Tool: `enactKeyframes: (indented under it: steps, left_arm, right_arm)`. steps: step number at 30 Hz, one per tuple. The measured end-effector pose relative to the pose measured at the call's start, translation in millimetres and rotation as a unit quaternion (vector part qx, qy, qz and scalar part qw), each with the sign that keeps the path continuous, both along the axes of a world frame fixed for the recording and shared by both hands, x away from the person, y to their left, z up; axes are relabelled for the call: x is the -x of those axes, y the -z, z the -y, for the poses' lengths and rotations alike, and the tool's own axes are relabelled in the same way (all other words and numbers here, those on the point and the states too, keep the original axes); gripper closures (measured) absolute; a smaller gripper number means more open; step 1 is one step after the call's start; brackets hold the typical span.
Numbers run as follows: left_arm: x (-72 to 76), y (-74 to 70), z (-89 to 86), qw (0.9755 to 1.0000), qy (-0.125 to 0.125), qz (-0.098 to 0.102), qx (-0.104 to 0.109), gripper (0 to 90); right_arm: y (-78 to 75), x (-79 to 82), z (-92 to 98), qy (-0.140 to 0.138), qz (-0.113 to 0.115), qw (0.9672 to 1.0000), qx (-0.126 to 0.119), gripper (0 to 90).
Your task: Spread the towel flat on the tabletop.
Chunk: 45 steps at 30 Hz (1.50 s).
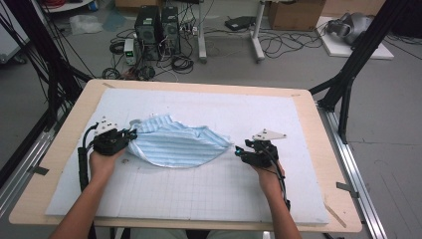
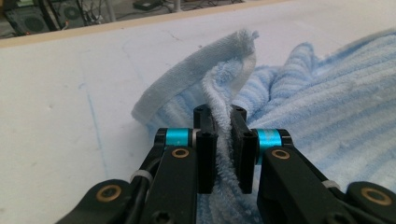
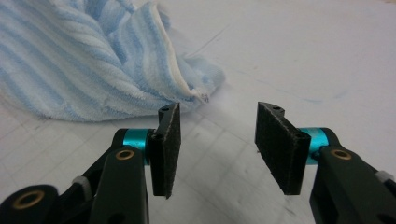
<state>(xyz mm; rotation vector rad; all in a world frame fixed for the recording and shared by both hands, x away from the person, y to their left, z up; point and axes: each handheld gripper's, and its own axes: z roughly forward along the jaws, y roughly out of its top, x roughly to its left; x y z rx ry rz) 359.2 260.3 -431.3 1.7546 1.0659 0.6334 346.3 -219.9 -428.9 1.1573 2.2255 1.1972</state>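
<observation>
Towel (image 1: 174, 144), 1 only, blue-and-white striped, lies crumpled on the white gridded mat (image 1: 199, 194) that covers the 1 wooden table (image 1: 318, 149). At the towel's left end, the left gripper (image 1: 130, 134) has its 2 jaws pressed together on a fold of the towel's edge; the left gripper view shows the terry pinched between the pads (image 2: 206, 158). At the towel's right end, the right gripper (image 1: 239, 150) sits just beside the tip, its 2 jaws spread wide with nothing between them, pads (image 3: 168, 144) resting near the cloth
</observation>
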Motion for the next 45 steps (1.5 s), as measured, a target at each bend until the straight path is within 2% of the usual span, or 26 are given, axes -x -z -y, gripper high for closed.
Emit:
enactKeyframes:
  steps: [3, 7, 8, 9, 10, 11, 13, 15, 17, 19, 20, 21, 22, 25, 26, 28, 32, 34, 38, 39, 40, 41, 43, 45]
  left_arm:
    - [1.8, 1.8, -3.1, 1.0000, 0.001, 0.001, 0.005, 82.8]
    - [2.3, 3.0, -3.2, 1.0000, 0.001, 0.002, 0.007, 82.6]
    - [2.4, 3.2, -3.2, 1.0000, 0.002, 0.001, 0.007, 82.6]
    - [2.5, 3.5, -3.4, 1.0000, 0.002, 0.000, 0.007, 82.6]
    - [2.6, 4.0, -3.7, 1.0000, 0.002, -0.001, 0.008, 82.6]
    - [2.8, 4.4, -3.8, 0.9999, 0.003, -0.002, 0.010, 82.5]
    - [3.5, 4.6, -4.2, 0.9999, 0.005, -0.003, 0.011, 82.5]
    - [4.5, 4.3, -3.6, 0.9999, 0.007, -0.003, 0.014, 82.5]
    - [5.2, 3.9, -1.9, 0.9998, 0.014, -0.001, 0.018, 82.5]
    - [5.3, 3.9, 0.9, 0.9994, 0.023, -0.001, 0.025, 82.7]
    - [5.3, 3.8, 1.5, 0.9994, 0.024, -0.001, 0.023, 83.0]
    - [5.3, 4.1, 3.4, 0.9993, 0.029, -0.002, 0.022, 83.1]
    - [5.1, 4.4, 4.4, 0.9992, 0.032, -0.004, 0.024, 83.1]
    - [5.8, 5.5, 11.5, 0.9982, 0.049, -0.010, 0.032, 83.1]
    - [6.4, 5.4, 14.5, 0.9982, 0.049, -0.014, 0.031, 83.0]
    - [7.2, 5.5, 20.5, 0.9974, 0.061, -0.018, 0.034, 83.1]
    - [10.4, 6.5, 33.7, 0.9955, 0.091, -0.021, 0.018, 83.0]
    - [12.5, 7.0, 36.7, 0.9950, 0.097, -0.017, 0.012, 82.8]
    - [12.7, 7.5, 32.2, 0.9951, 0.095, -0.018, 0.021, 79.3]
    - [12.5, 7.0, 30.3, 0.9953, 0.093, -0.016, 0.025, 75.8]
    - [12.7, 6.3, 28.9, 0.9956, 0.088, -0.013, 0.029, 75.8]
    - [13.0, 5.2, 27.8, 0.9963, 0.079, -0.009, 0.033, 66.1]
    - [13.9, 3.7, 26.1, 0.9968, 0.071, -0.001, 0.037, 64.9]
    - [14.5, 2.1, 24.0, 0.9973, 0.064, 0.009, 0.037, 61.9]
  right_arm:
    - [4.6, -8.9, -16.0, -0.015, -0.010, 0.9998, 0.004, 47.9]
    - [11.0, -25.9, -36.5, -0.019, -0.024, 0.9994, 0.017, 44.6]
    - [14.6, -33.4, -43.8, -0.026, -0.040, 0.9986, 0.021, 51.2]
    - [14.6, -33.4, -43.8, -0.026, -0.040, 0.9986, 0.021, 51.2]
    - [16.3, -36.9, -47.2, -0.035, -0.047, 0.9980, 0.025, 65.6]
    - [16.3, -39.2, -49.4, -0.052, -0.047, 0.9972, 0.026, 73.9]
    - [12.0, -43.4, -52.9, -0.054, -0.035, 0.9971, 0.041, 79.5]
    - [3.1, -50.9, -54.2, -0.040, -0.026, 0.9964, 0.070, 79.9]
    - [-8.3, -59.9, -52.2, -0.013, -0.006, 0.9951, 0.098, 79.9]
    - [-18.4, -70.2, -49.3, 0.007, -0.003, 0.9929, 0.119, 79.8]
    - [-24.5, -78.2, -47.9, 0.016, -0.001, 0.9904, 0.137, 79.9]
    - [-32.7, -89.4, -46.9, 0.035, -0.001, 0.9859, 0.164, 79.9]
    - [-32.7, -89.4, -46.9, 0.035, -0.001, 0.9859, 0.164, 79.9]
    - [-38.9, -106.4, -44.7, 0.058, -0.008, 0.9829, 0.175, 79.9]
    - [-39.6, -111.7, -45.3, 0.063, -0.006, 0.9812, 0.182, 79.8]
    - [-39.8, -122.5, -47.9, 0.079, -0.009, 0.9756, 0.205, 79.8]
    - [-39.5, -140.7, -53.8, 0.123, -0.016, 0.9677, 0.219, 79.1]
    - [-37.5, -144.9, -55.8, 0.138, -0.016, 0.9658, 0.219, 78.0]
    - [-29.0, -143.8, -56.8, 0.137, -0.012, 0.9750, 0.175, 66.8]
    - [-27.8, -140.2, -53.2, 0.135, -0.009, 0.9799, 0.147, 61.6]
    - [-27.8, -140.2, -53.2, 0.135, -0.009, 0.9799, 0.147, 61.6]
    - [-28.0, -134.3, -46.5, 0.128, -0.006, 0.9849, 0.117, 57.3]
    - [-28.8, -130.6, -43.3, 0.127, -0.002, 0.9859, 0.109, 55.1]
    - [-30.7, -123.3, -34.5, 0.124, 0.001, 0.9886, 0.086, 51.6]
